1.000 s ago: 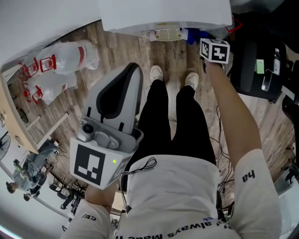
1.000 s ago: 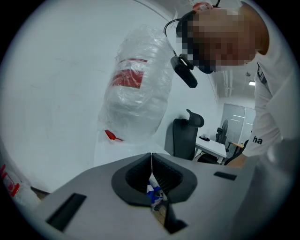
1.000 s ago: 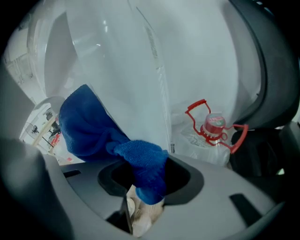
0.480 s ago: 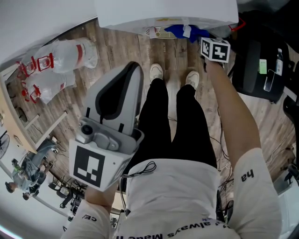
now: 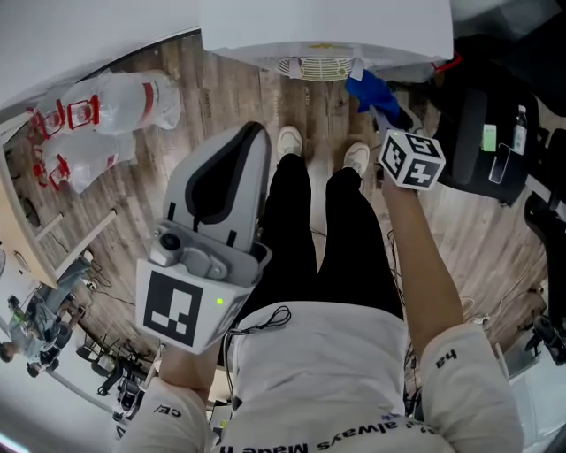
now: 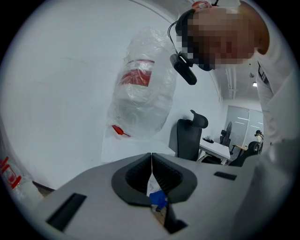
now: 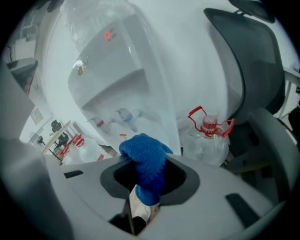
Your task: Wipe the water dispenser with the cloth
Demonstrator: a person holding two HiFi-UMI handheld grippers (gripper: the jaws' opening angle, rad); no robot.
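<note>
- My right claw (image 5: 389, 115) has drawn back from the dispenser (image 5: 327, 26) toward my body. Its cube (image 5: 411, 159) now sits lower and nearer my legs in the head view.
- The cloth (image 5: 367, 88), a second ago mostly hidden under the dispenser's front edge, now shows whole and clear of that edge, clamped in the claw.
</note>
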